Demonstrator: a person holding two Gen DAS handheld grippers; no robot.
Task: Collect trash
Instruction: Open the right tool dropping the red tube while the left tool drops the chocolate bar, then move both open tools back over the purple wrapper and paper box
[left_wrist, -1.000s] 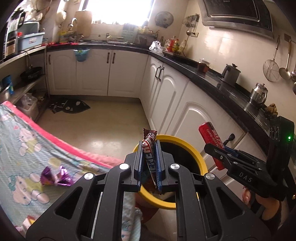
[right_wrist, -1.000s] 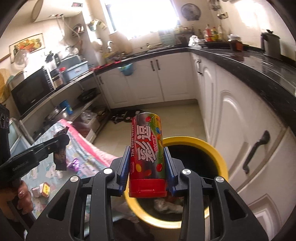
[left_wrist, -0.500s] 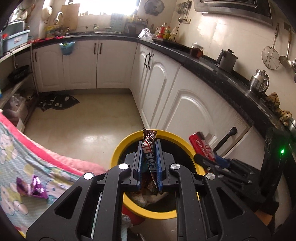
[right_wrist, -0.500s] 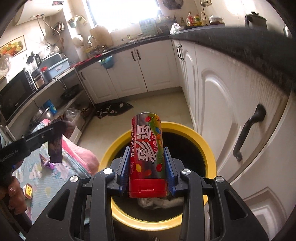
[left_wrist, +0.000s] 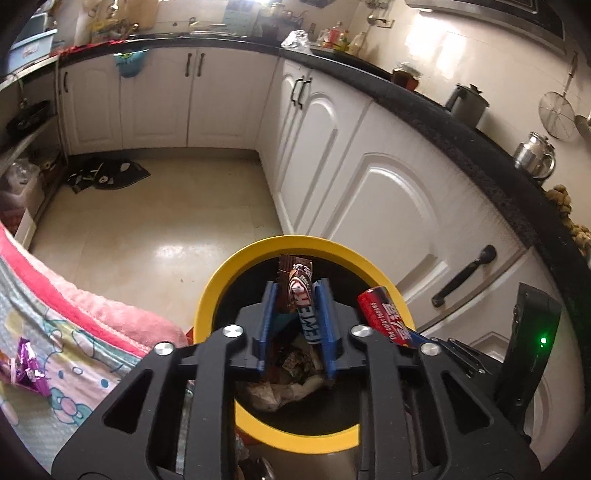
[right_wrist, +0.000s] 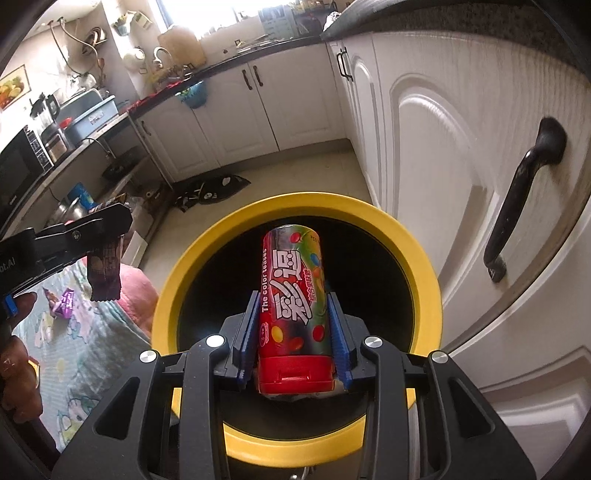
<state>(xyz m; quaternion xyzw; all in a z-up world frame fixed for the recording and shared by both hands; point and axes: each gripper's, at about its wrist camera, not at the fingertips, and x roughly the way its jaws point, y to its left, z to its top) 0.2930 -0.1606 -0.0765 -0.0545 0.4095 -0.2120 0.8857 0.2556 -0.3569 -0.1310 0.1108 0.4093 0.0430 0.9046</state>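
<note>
Two items under release: both grippers sit over the open mouth of the bin (right_wrist: 424, 273), each with a piece of trash between its jaws.
Left gripper (left_wrist: 295, 314): jaws have just been opening; the pads now stand visibly apart, with the chocolate wrapper (left_wrist: 299, 295) leaning loose between them, top end skewed to one side. No firm pinch is evident.
Right gripper (right_wrist: 293, 325): jaws have just been opening; a narrow gap shows on each side of the candy tube (right_wrist: 291, 306), which stands upright between the pads, red cap toward the camera. Judged free or nearly free.
Wrapper, handling: thin, limp foil film; very light, crushes readily, likely to cling or flutter rather than drop straight. Best pinched across its flat middle.
Tube, handling: stiff cylinder with a glossy, slick sleeve; light, probably empty. Best held across the body at mid-length; it could roll if dropped on the rim.
Bin, contents: yellow rim, dark interior; crumpled paper and wrappers lie at the bottom. Ample room remains.
Outstanding trash: purple foil wrapper (left_wrist: 27, 365) lies on the patterned cloth (left_wrist: 74, 362) beside the bin, not yet collected.
</note>
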